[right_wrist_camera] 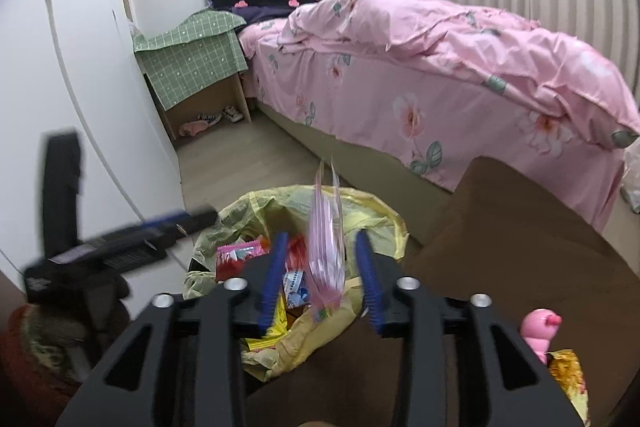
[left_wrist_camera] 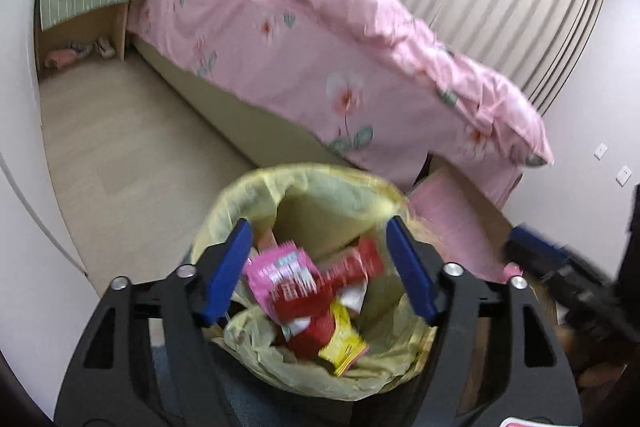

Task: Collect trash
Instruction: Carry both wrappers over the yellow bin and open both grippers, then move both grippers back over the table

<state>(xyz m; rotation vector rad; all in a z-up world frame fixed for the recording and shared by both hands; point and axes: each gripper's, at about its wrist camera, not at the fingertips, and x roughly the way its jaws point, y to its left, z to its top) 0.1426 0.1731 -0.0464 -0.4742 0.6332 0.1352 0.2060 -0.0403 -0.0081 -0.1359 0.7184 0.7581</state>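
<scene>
A bin lined with a yellow bag [left_wrist_camera: 320, 173] stands on the floor by the bed. My left gripper [left_wrist_camera: 318, 223] hangs over its mouth, jaws wide apart. Below them in the bag lie a pink wrapper [left_wrist_camera: 280, 271], a red wrapper [left_wrist_camera: 352, 267] and a yellow one [left_wrist_camera: 344, 343], all blurred; no pad touches them. My right gripper [right_wrist_camera: 321, 235] is also above the bin [right_wrist_camera: 376, 215], open. A translucent pink packet [right_wrist_camera: 326, 203] stands on edge in its gap, clear of both pads. Each gripper shows in the other's view: the right gripper [left_wrist_camera: 560, 259] and the left gripper [right_wrist_camera: 120, 235].
A bed with a pink floral quilt [right_wrist_camera: 440, 67] runs behind the bin. A stand under a green cloth [right_wrist_camera: 192, 59] sits at its head, white cupboard doors [right_wrist_camera: 60, 87] to the left. A brown tabletop [right_wrist_camera: 520, 227] on the right bears a pink toy [right_wrist_camera: 540, 327] and a yellow snack bag [right_wrist_camera: 568, 379].
</scene>
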